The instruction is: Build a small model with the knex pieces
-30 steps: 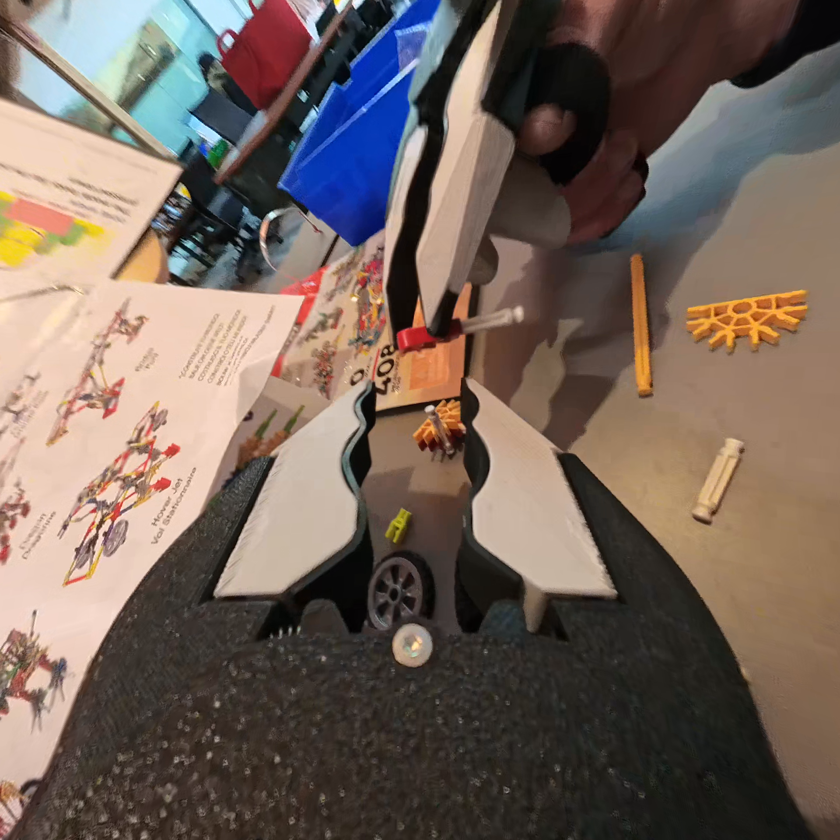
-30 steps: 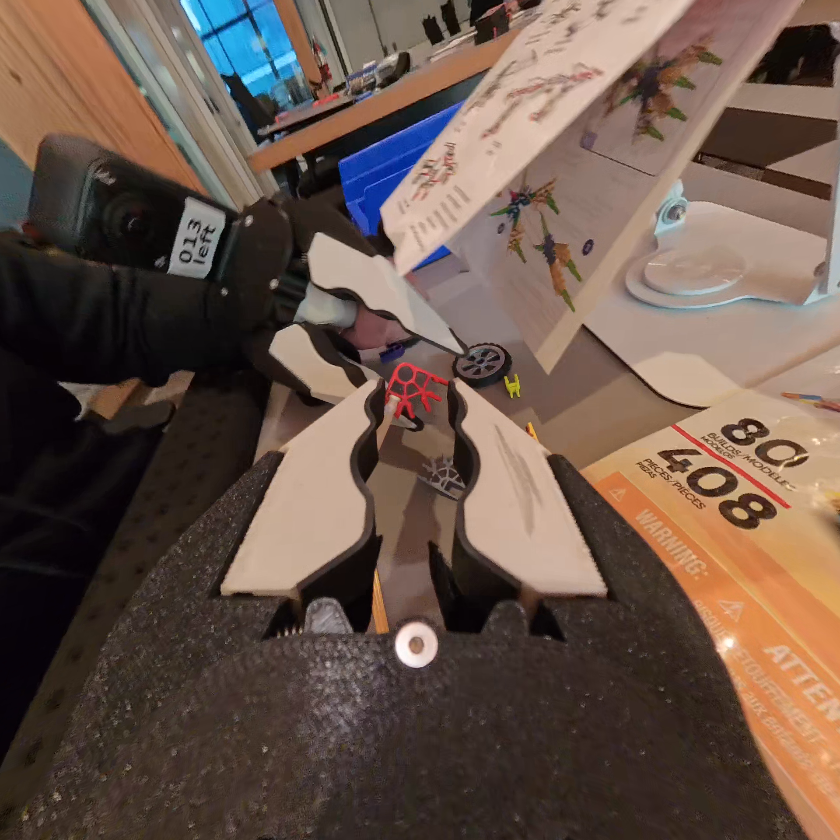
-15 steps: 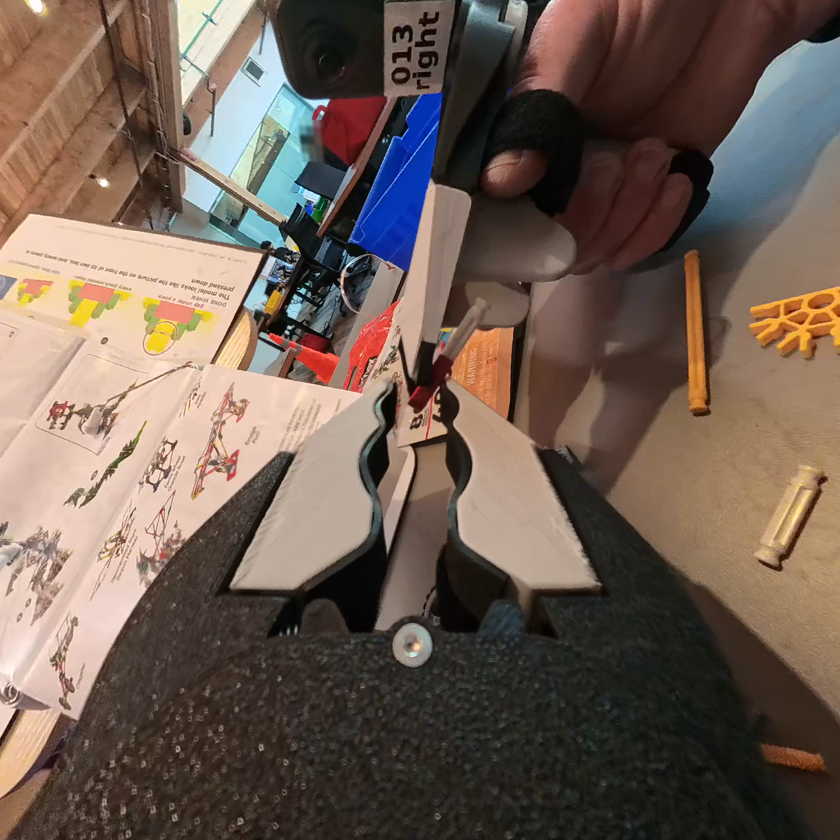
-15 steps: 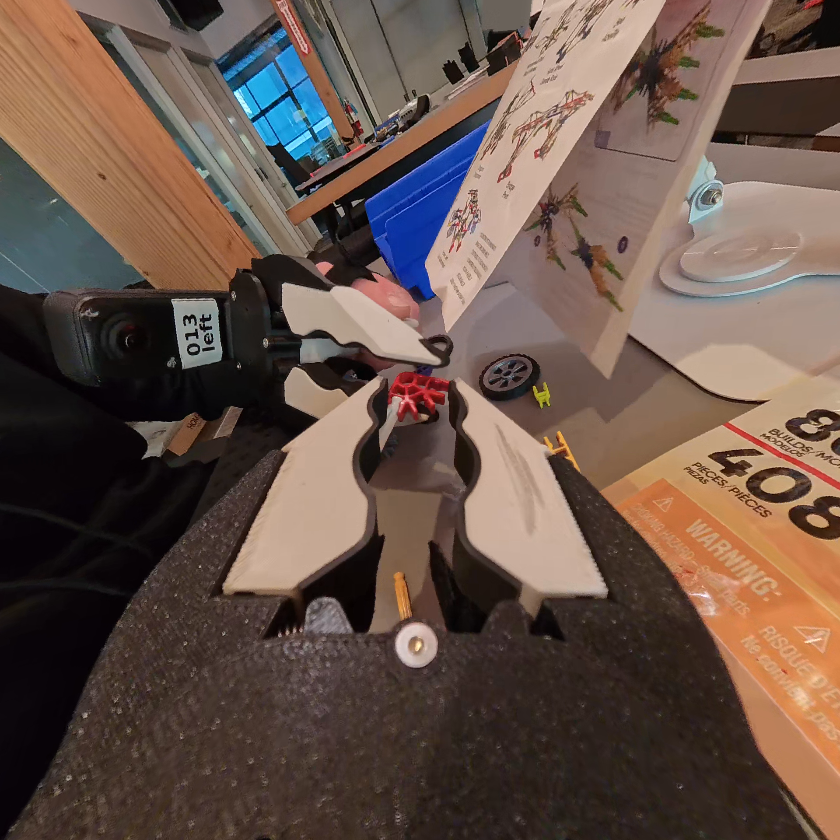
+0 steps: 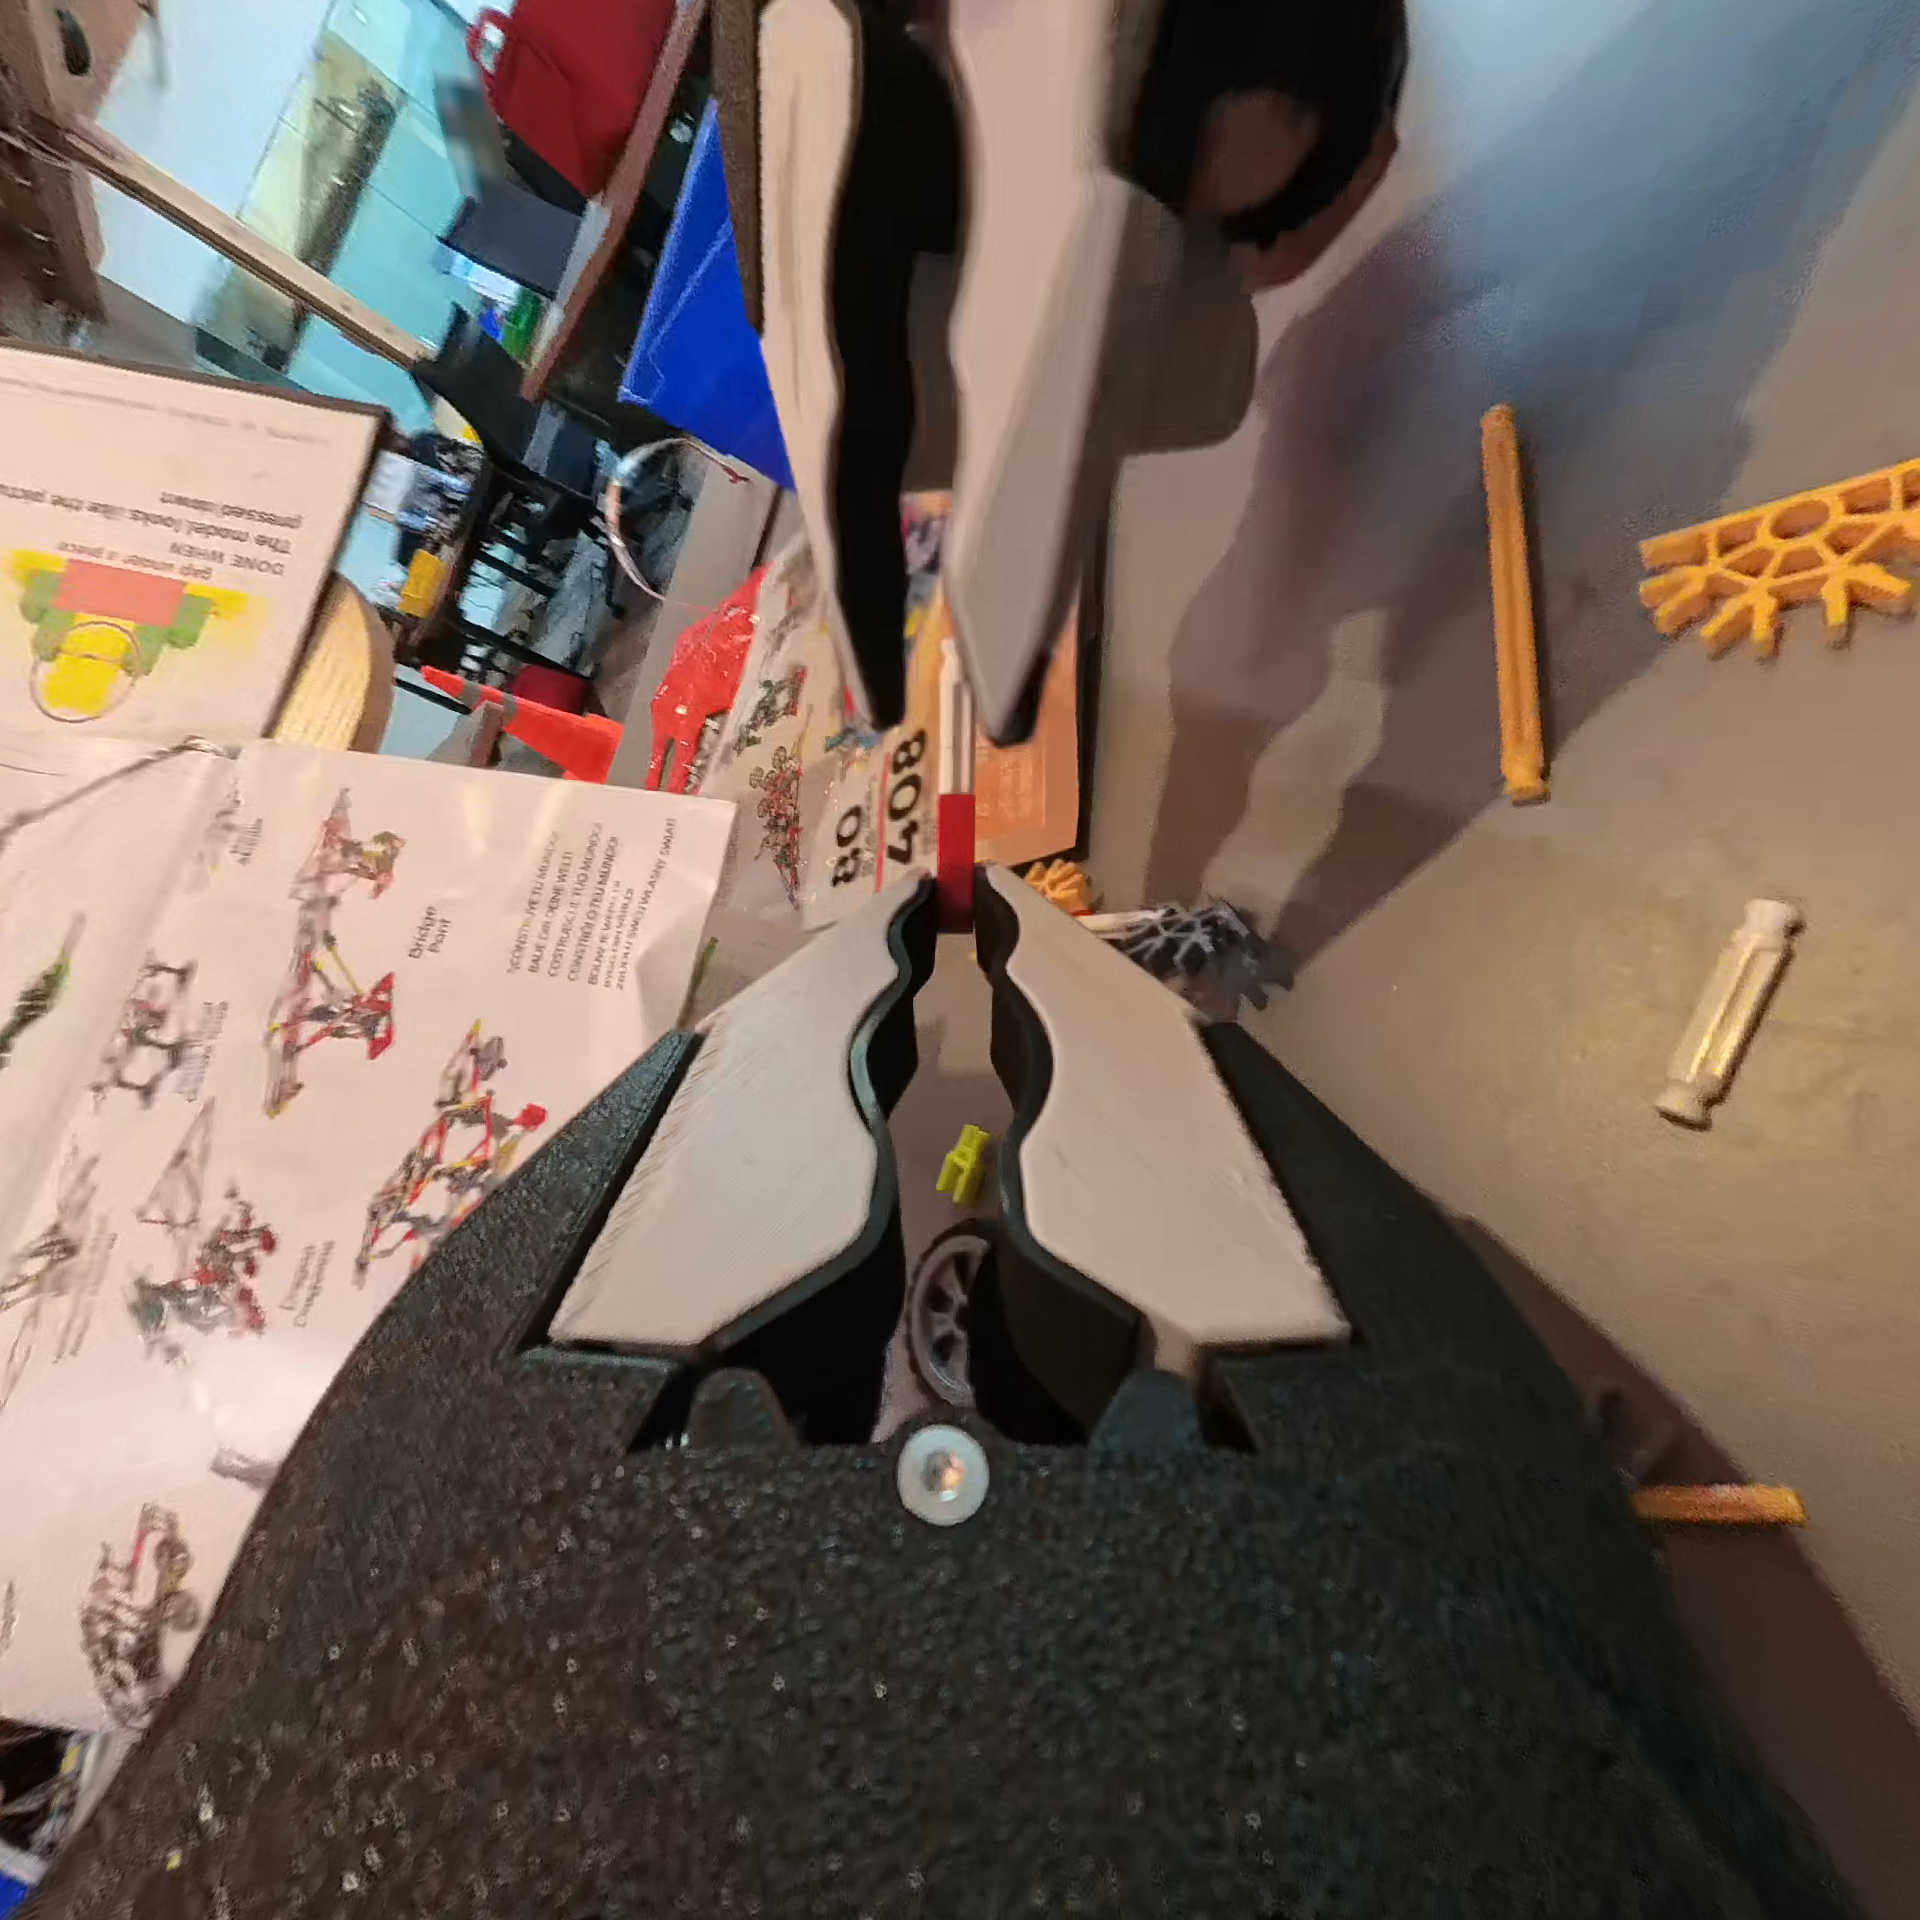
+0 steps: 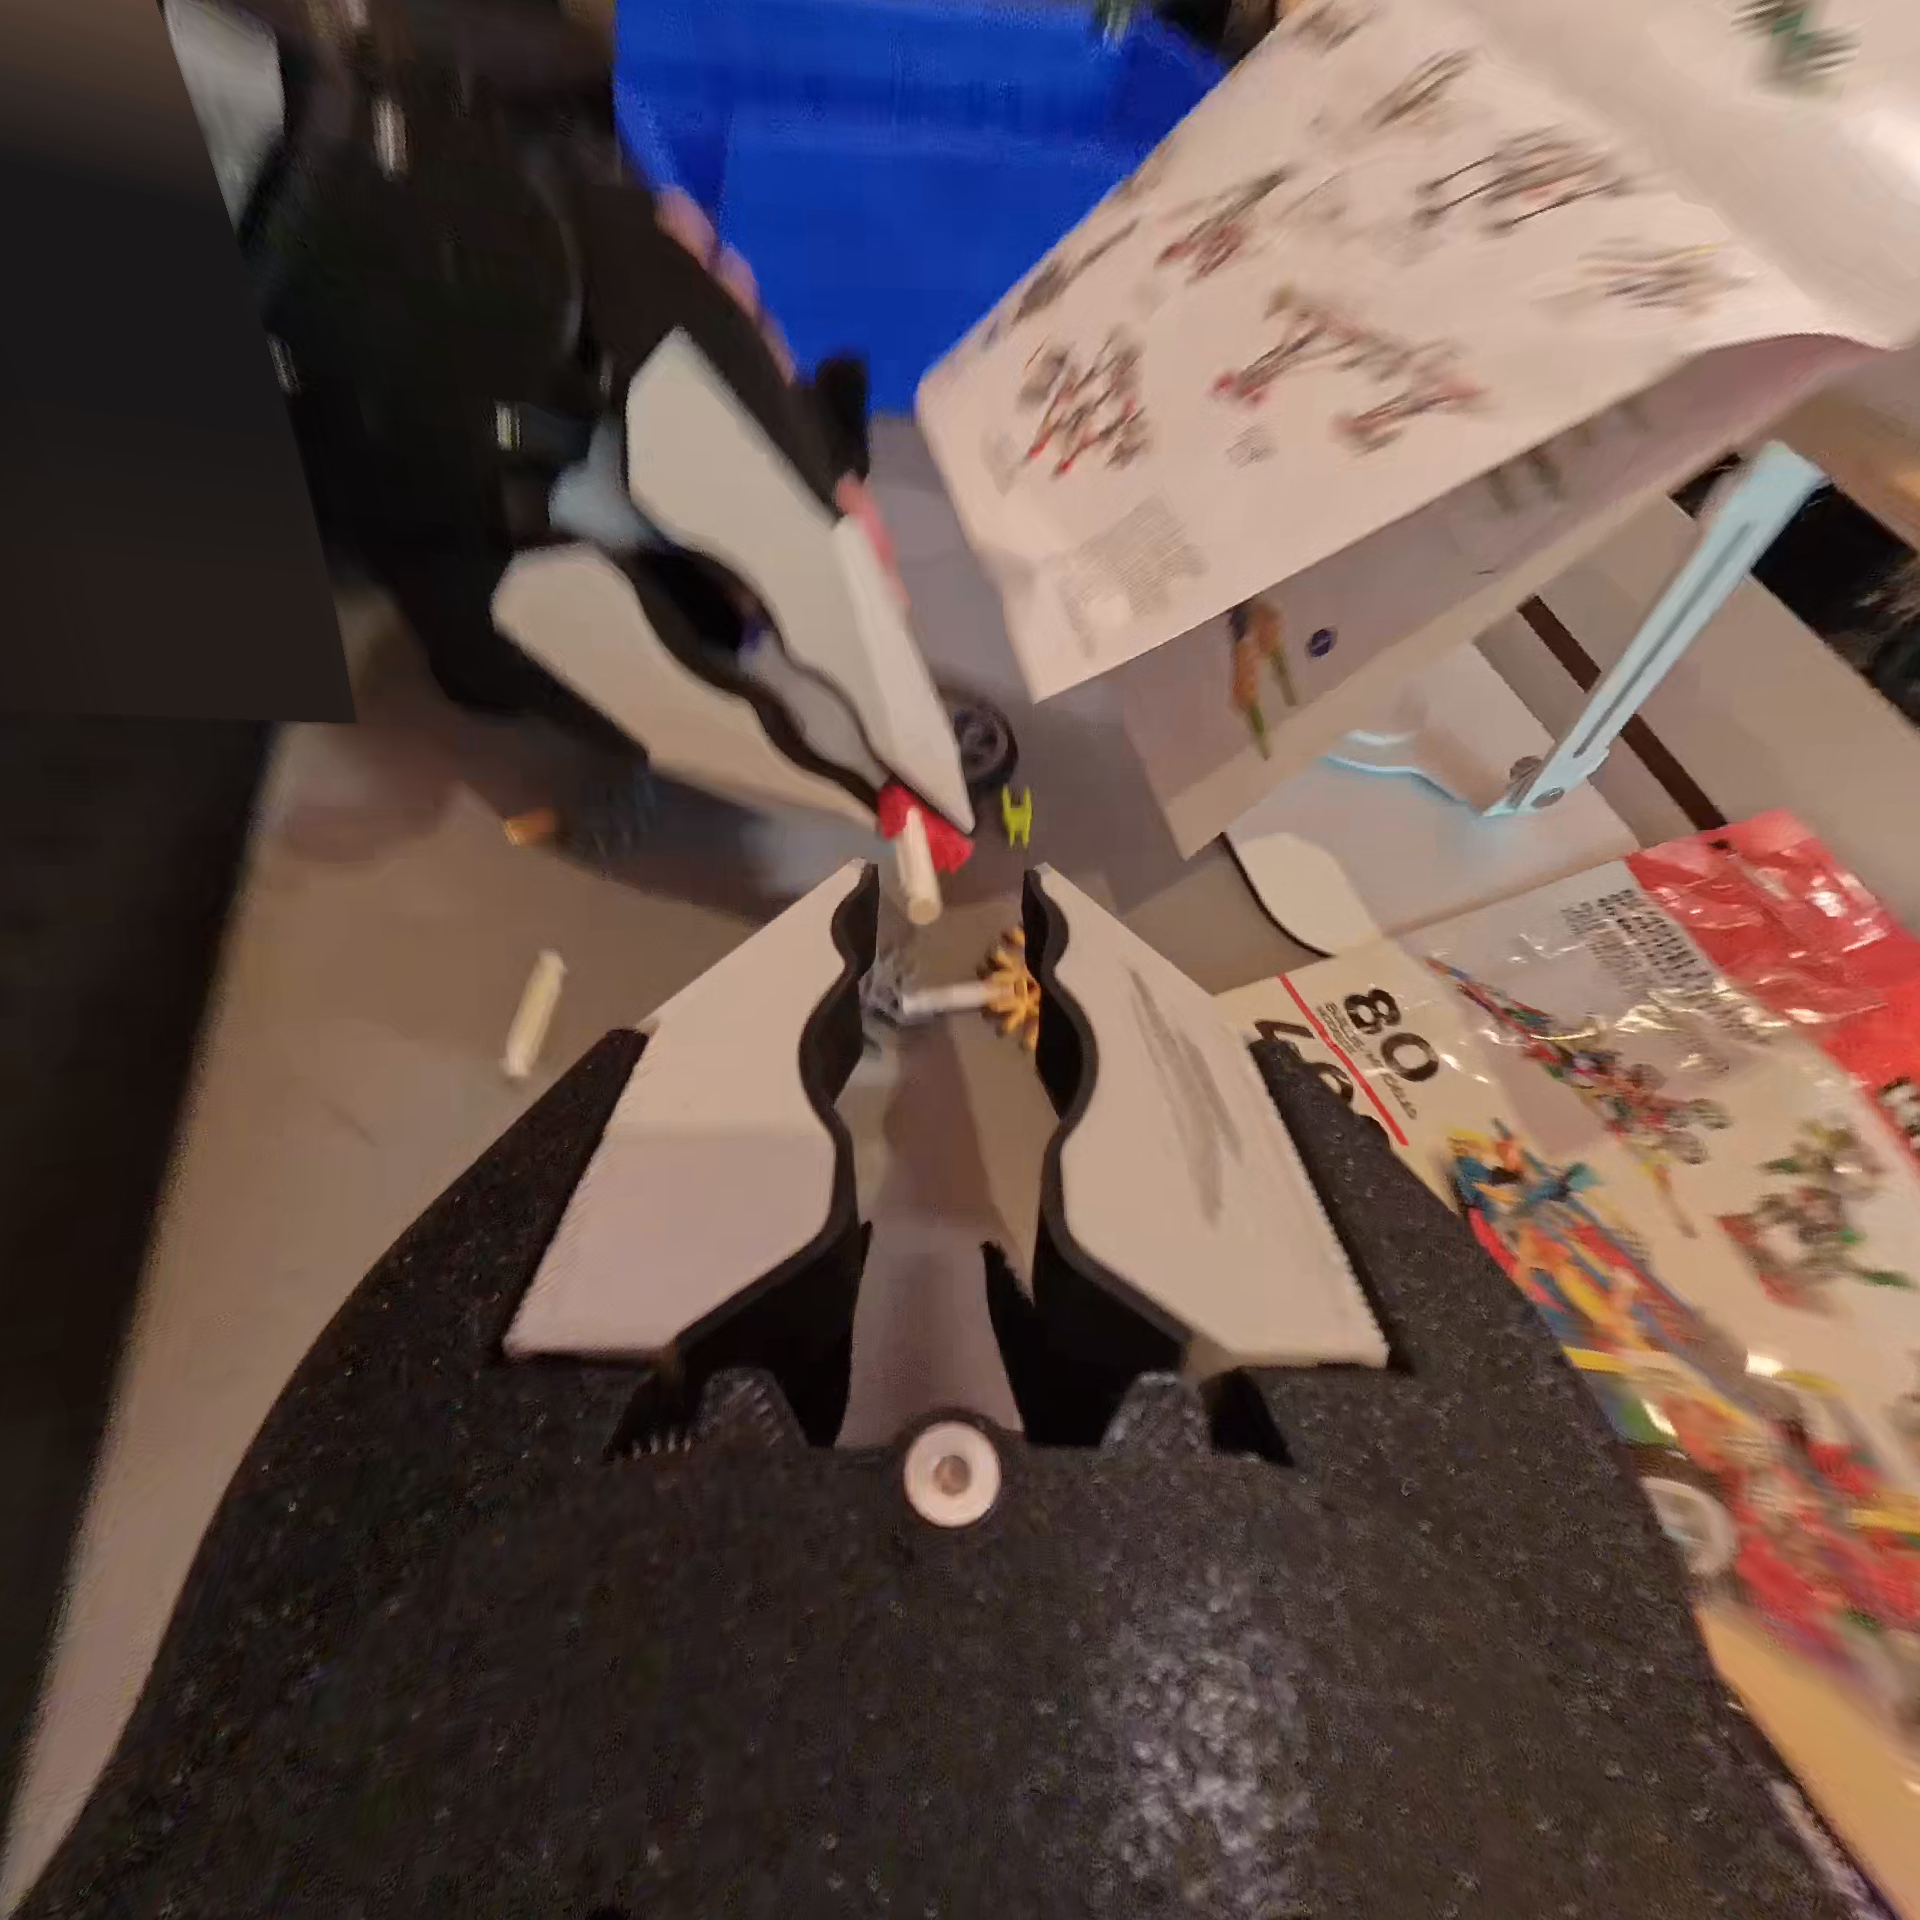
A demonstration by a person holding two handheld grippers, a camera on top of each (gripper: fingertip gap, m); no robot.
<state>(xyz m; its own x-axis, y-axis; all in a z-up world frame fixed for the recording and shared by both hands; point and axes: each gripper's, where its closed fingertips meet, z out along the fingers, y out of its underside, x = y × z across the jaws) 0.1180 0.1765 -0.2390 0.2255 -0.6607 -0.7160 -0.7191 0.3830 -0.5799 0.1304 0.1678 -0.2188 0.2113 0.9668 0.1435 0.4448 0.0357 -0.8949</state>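
Note:
My left gripper is shut on a red connector with a white rod plugged into it, held above the grey table. In the right wrist view the left gripper holds the red connector with the white rod pointing at me. My right gripper is open, its tips on either side of the rod's free end without gripping it. It also shows in the left wrist view, just beyond the rod.
On the table lie a yellow connector on a white rod, a grey connector, a small wheel, a yellow-green clip, a loose white rod, an orange rod and a flat orange connector. An instruction sheet lies left; a parts bag lies right. Only a small space, under 4 cm, lies between the two pairs of fingers. From the left gripper's tips to the yellow-green clip is close to 9 cm. Seen from the right wrist view as well.
The right gripper held the red connector with its rod. The left gripper has shut on the connector, and the right gripper has opened and drawn back a little.

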